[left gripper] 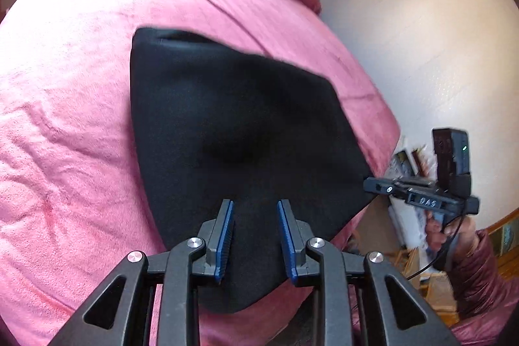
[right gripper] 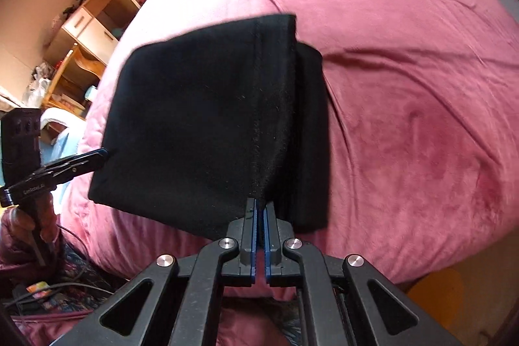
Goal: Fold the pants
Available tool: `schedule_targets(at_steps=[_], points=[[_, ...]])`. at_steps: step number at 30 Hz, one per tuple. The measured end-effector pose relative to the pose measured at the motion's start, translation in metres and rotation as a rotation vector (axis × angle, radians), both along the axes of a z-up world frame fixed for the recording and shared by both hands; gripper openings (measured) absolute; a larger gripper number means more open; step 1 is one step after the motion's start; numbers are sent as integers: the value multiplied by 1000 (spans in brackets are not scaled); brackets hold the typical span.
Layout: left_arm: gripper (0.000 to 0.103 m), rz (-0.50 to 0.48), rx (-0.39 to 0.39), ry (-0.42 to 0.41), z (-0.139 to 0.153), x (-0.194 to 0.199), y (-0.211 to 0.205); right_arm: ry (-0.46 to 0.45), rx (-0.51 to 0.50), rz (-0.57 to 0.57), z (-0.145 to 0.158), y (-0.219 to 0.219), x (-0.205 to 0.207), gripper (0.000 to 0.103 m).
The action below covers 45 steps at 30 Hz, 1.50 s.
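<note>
Left gripper (left gripper: 255,205) hangs over the near edge of the folded black pants (left gripper: 233,132), jaws partly apart, fabric between them but not squeezed. The pants lie folded on the pink blanket (left gripper: 65,119), by the bed's near edge. Right gripper (right gripper: 260,205), jaws closed, at the pants' near hem; whether it pinches cloth I cannot tell.

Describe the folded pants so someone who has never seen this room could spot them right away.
Find the big bed under its pink plush blanket. Near the blanket's front edge lies a flat black bundle, the folded pants, between the left gripper and the right gripper. It is the only black cloth on the pink, with a seam along one side.
</note>
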<state>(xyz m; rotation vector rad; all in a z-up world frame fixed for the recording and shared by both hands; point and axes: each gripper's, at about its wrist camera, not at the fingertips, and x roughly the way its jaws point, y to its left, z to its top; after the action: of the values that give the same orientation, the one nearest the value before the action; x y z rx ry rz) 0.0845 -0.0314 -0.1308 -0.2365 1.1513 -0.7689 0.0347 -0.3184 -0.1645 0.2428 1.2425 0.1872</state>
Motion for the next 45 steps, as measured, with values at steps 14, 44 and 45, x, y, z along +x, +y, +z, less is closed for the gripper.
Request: schedule_targets(at_steps=[14,44,45], points=[[35,171,-75,19,9,25,44,-23,75,-38,3,-18,-2,26],[37,225,53,-11,1,107,23,-131,5,-206,1,-29,95,5],[37,217,134,-57,3,104,12,-115,-20,-202,-6,-29,99,5]])
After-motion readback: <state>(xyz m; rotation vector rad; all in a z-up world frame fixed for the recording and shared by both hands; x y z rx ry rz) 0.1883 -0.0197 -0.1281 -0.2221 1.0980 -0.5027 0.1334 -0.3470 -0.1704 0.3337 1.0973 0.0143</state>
